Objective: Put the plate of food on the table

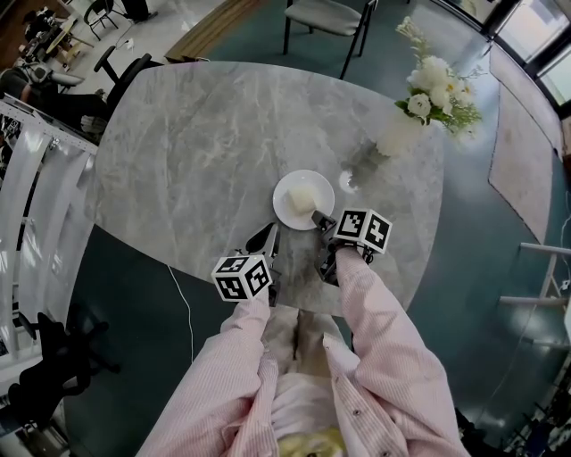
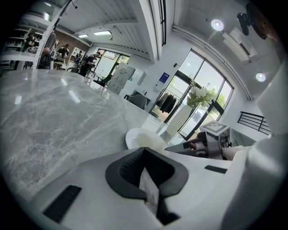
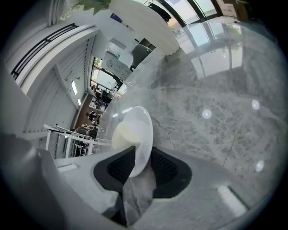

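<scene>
Plate: we see the white plate flat on the grey marble table, with a pale block of food at its middle.
Plate's place: it lies toward 5 o'clock of the table's centre, near the front edge but fully on the top.
Right hand-held gripper: the right hand-held gripper meets the plate at its 5 o'clock rim. In the right gripper view we see the jaws standing moderately apart with that rim between them, and the pads are not pressed onto it.
Left hand-held gripper: the left hand-held gripper sits at 7 o'clock of the plate, near it but apart. Its jaws are drawn together with nothing between them.
Front edge: the table's edge runs at 6 o'clock of the plate, just behind both marker cubes. Our pink sleeves cross it.
Open room: we see bare marble spreading from 9 round to 12 o'clock of the plate, out to the far and left edges.
Obstacle: a white vase of flowers stands at 2 o'clock of the plate, well apart from it and near the right edge.
Beyond the table: a chair stands at 12 o'clock past the far edge, and a thin white cable lies on the floor at 7 o'clock.
</scene>
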A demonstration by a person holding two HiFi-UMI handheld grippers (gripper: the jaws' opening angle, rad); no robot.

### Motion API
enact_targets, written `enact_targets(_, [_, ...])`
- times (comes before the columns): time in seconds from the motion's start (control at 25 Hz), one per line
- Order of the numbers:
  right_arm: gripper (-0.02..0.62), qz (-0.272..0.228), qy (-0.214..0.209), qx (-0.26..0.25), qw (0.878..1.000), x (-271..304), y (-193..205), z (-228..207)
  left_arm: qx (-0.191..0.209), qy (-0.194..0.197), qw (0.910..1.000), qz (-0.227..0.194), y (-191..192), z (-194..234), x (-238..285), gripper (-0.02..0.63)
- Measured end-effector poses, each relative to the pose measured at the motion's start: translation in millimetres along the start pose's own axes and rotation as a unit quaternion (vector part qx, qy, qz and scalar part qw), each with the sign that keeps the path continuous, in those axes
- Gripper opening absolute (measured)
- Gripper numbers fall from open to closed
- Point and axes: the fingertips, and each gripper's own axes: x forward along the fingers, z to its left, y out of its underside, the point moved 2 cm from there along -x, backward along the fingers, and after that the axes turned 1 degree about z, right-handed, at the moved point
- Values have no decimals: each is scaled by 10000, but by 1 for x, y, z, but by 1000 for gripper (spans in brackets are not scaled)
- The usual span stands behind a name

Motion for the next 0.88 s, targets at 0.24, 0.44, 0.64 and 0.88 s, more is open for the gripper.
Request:
enact_targets(0.24, [126,-12,321,-383,9988,-4,0,-2,15,24,10000,-14,-2,-1,1,-9])
enact_targets(0.44, [138,-37,507,-626,9967,-10,2,-3,41,52,10000,-11,-2,-5,0,-9])
enact_targets(0.64, [140,-121,502,-662,9965,-17,-2,-4,99,97,9999,-16,-3,-8,1,-9])
enact_targets(0.88, [133,-178,587,-1051,9926,-35,-6,-1,270,209,9994,-92,-10,-18,-7,-9])
